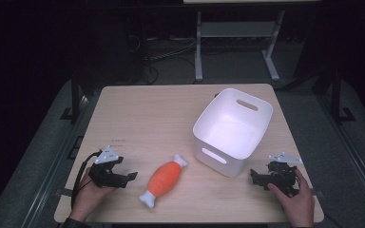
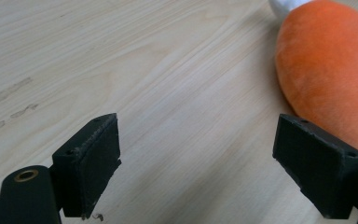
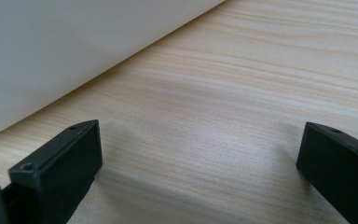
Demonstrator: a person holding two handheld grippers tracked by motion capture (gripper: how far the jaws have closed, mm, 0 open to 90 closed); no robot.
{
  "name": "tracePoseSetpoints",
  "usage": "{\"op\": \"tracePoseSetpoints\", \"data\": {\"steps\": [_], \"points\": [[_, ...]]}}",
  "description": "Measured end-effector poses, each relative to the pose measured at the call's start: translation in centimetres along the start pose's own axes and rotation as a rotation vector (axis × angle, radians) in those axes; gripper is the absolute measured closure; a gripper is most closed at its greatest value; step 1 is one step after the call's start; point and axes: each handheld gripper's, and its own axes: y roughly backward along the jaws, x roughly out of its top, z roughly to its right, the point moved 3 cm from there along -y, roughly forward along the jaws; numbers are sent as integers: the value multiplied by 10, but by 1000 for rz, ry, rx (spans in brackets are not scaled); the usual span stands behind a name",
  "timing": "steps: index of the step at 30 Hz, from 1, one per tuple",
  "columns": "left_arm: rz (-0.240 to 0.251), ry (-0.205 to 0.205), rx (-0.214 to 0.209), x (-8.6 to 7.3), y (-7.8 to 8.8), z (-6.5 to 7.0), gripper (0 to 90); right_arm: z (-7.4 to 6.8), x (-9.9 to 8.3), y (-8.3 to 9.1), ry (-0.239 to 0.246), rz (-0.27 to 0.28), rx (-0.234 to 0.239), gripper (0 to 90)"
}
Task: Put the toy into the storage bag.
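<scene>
Plush toy (image 1: 163, 181) lying near centre of table (image 1: 142, 114), left of bin (image 1: 231, 130). Looks soft, light, squashy; best pinched across orange belly. Left gripper (image 1: 132, 176) jaws wide, empty, just beside toy. Right gripper (image 1: 254, 176) wide, empty, near bin

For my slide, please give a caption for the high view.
Two open grippers flank an orange plush toy and white bin.

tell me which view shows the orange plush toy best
The high view: the whole orange plush toy with white ends lies on the wooden table. The left gripper view crops it to an orange side; the right gripper view faces the white plastic bin.
</scene>
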Motion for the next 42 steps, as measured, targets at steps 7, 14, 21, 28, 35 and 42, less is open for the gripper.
{"op": "tracePoseSetpoints", "data": {"steps": [7,14,21,28,35,42], "points": [[8,5,-33,8,0,8,141,0,0,0,-1,0,0,0],[10,3,-51,14,0,12,141,0,0,0,0,0,0,0],[15,-5,-64,21,-2,16,141,0,0,0,-1,0,0,0],[18,-11,-75,27,-4,20,141,0,0,0,1,-1,0,0],[24,-19,-85,35,-5,24,141,0,0,0,1,-1,1,0],[36,-24,-104,45,-9,31,141,0,0,0,1,-1,1,0]]}}
